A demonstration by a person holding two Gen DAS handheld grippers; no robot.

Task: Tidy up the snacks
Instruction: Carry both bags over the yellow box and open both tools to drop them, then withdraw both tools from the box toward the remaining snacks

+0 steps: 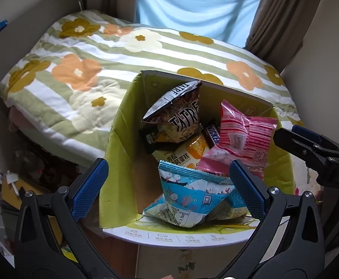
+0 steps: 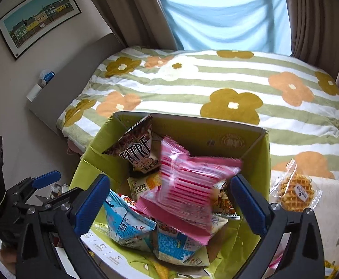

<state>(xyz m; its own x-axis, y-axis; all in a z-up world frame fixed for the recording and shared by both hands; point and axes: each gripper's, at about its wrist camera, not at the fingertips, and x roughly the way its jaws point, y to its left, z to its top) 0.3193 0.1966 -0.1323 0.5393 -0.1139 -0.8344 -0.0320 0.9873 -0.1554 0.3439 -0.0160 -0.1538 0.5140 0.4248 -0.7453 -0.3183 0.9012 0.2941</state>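
A green-lined cardboard box (image 1: 122, 125) (image 2: 257, 160) stands against the bed and holds several snack packs. A pink striped pack (image 1: 246, 137) (image 2: 188, 181) is blurred in the right wrist view, between my open right fingers and above the pile; nothing grips it. A dark "TATRE" bag (image 1: 181, 114) (image 2: 139, 153), a light blue pack (image 1: 188, 193) (image 2: 127, 223), a Snickers bar (image 1: 212, 134) and a yellow cake pack (image 1: 188, 153) lie in the box. My left gripper (image 1: 169, 186) is open above the box's near side. My right gripper (image 2: 169, 200) is open; it shows at the right edge of the left wrist view (image 1: 283, 137).
A packaged waffle (image 2: 295, 190) lies on the bed right of the box. The flowered striped blanket (image 1: 122, 58) (image 2: 216, 88) covers the bed. Clutter lies on the floor at the left (image 1: 13, 181). Curtains and a blue cloth (image 2: 225, 16) hang behind.
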